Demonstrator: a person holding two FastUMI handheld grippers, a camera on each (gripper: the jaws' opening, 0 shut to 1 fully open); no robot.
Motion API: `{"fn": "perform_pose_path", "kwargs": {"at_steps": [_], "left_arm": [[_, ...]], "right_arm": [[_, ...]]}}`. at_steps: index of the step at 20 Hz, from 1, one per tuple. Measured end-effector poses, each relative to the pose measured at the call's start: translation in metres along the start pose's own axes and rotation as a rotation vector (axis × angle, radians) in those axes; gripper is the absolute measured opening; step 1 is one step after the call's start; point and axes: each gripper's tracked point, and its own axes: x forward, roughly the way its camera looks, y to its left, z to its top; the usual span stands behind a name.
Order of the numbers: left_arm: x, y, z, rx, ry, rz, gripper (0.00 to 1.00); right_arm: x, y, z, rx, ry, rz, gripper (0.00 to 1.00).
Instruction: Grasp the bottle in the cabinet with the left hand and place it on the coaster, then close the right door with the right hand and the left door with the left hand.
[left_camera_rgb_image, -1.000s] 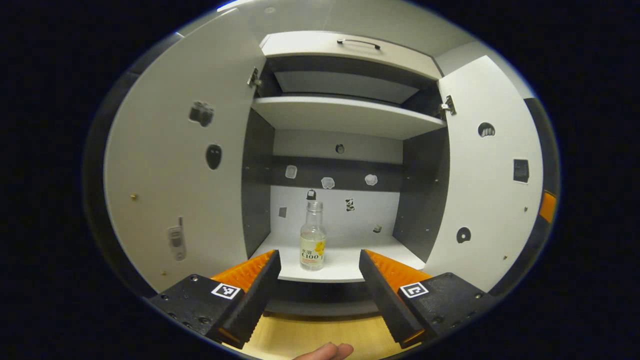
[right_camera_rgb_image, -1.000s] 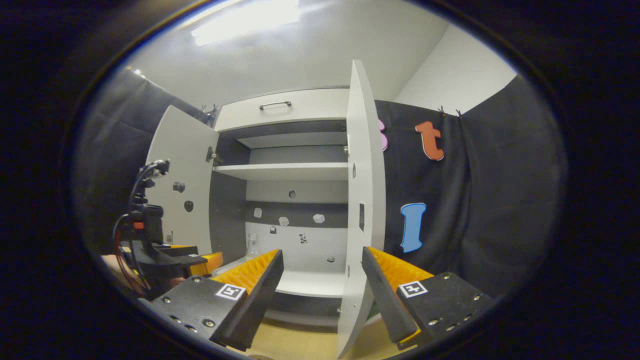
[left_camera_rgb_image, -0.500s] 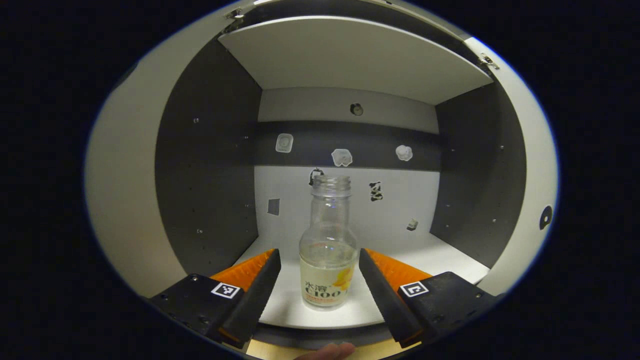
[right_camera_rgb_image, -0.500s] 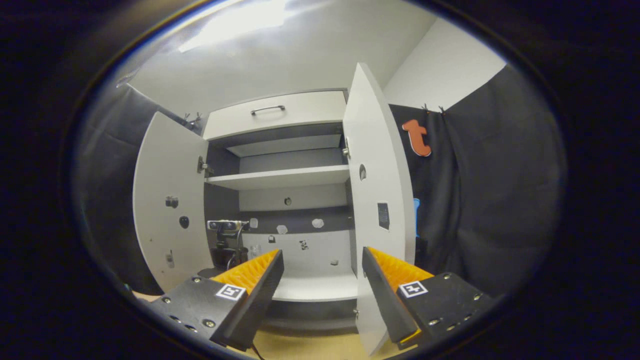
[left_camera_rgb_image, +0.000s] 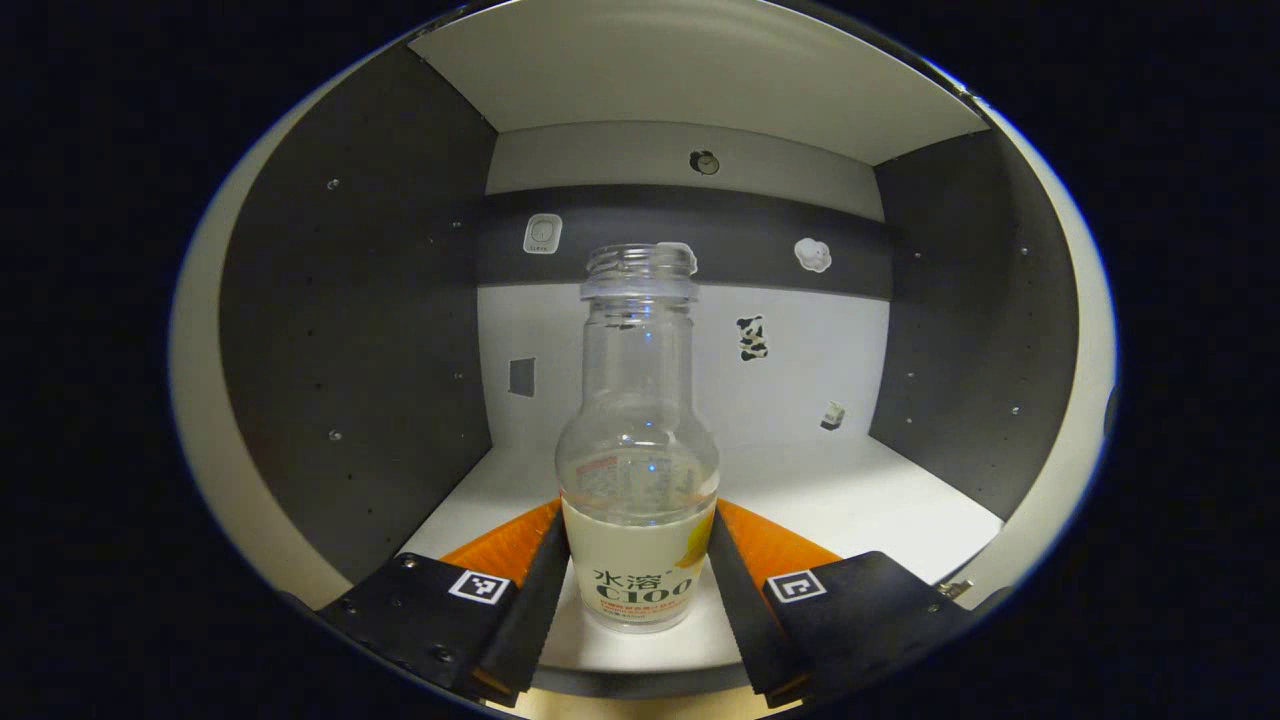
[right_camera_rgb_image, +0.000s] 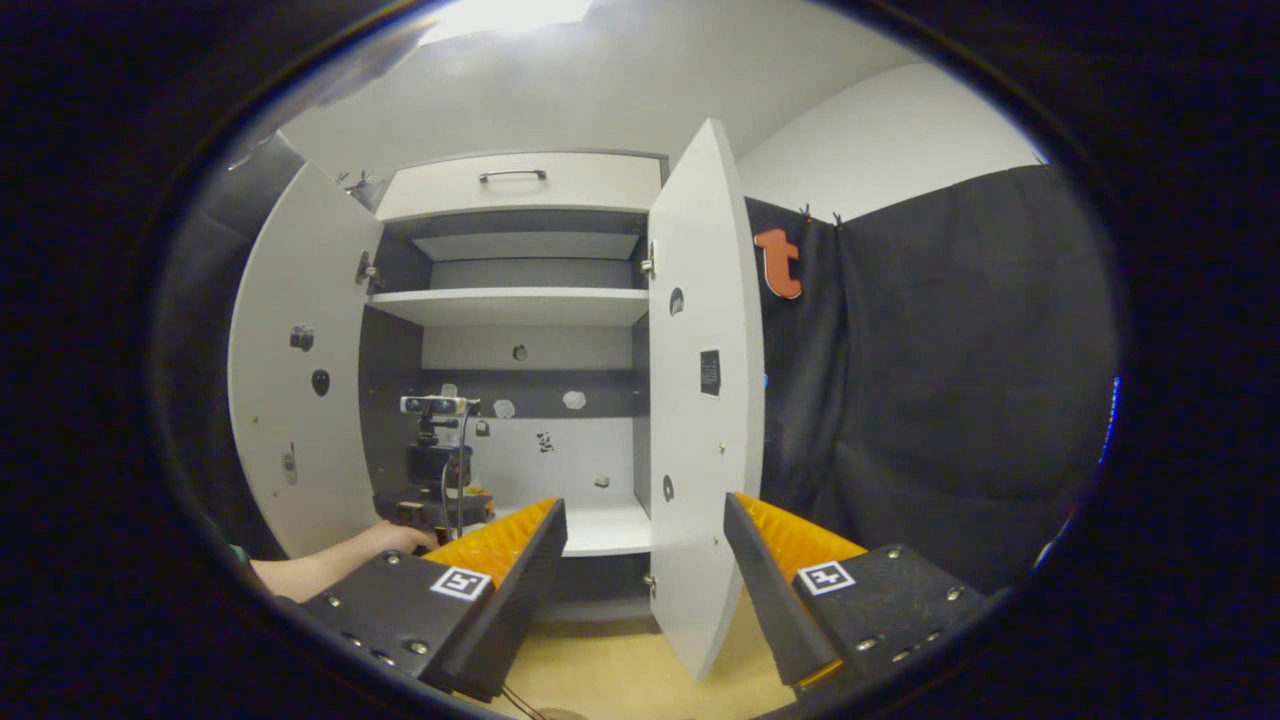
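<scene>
The left gripper (left_camera_rgb_image: 637, 590) brackets the one clear, uncapped glass bottle (left_camera_rgb_image: 637, 480); whether its fingers press is unclear. The right gripper (right_camera_rgb_image: 645, 560) gapes empty before two white doors (right_camera_rgb_image: 705, 400).

Clear glass bottle with a pale label (left_camera_rgb_image: 637, 500) is standing upright on the white lower shelf of the cabinet (left_camera_rgb_image: 880, 500), sitting between the two fingers of the left gripper (left_camera_rgb_image: 634, 610), in front of the back panel. In the right gripper view, the tall white right cabinet door (right_camera_rgb_image: 700, 400) is standing open just ahead of the right gripper (right_camera_rgb_image: 645, 590), with the white left cabinet door (right_camera_rgb_image: 300, 370) open at the far side and the white upper shelf (right_camera_rgb_image: 510, 305) lying between them.
</scene>
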Motion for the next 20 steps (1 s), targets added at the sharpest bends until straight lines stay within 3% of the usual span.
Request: {"fn": "perform_pose_path", "kwargs": {"at_steps": [5, 9, 16, 18, 20], "left_arm": [[-0.108, -0.029, 0.031, 0.038, -0.13, -0.063, 0.78], [-0.187, -0.038, 0.024, 0.054, -0.163, -0.062, 0.78], [-0.243, -0.04, -0.061, 0.01, -0.147, -0.017, 0.79], [-0.246, -0.047, -0.099, -0.014, -0.122, -0.03, 0.79], [-0.251, -0.066, -0.138, -0.026, -0.113, -0.09, 0.8]], "right_arm": [[-0.065, -0.037, 0.011, 0.007, -0.025, 0.015, 0.96], [-0.108, -0.057, 0.012, 0.032, -0.027, 0.053, 0.94], [-0.145, -0.088, 0.002, 0.033, -0.014, 0.063, 0.95], [-0.146, -0.091, -0.002, 0.026, -0.013, 0.064, 0.96], [-0.145, -0.095, -0.01, 0.014, -0.018, 0.064, 0.94]]}}
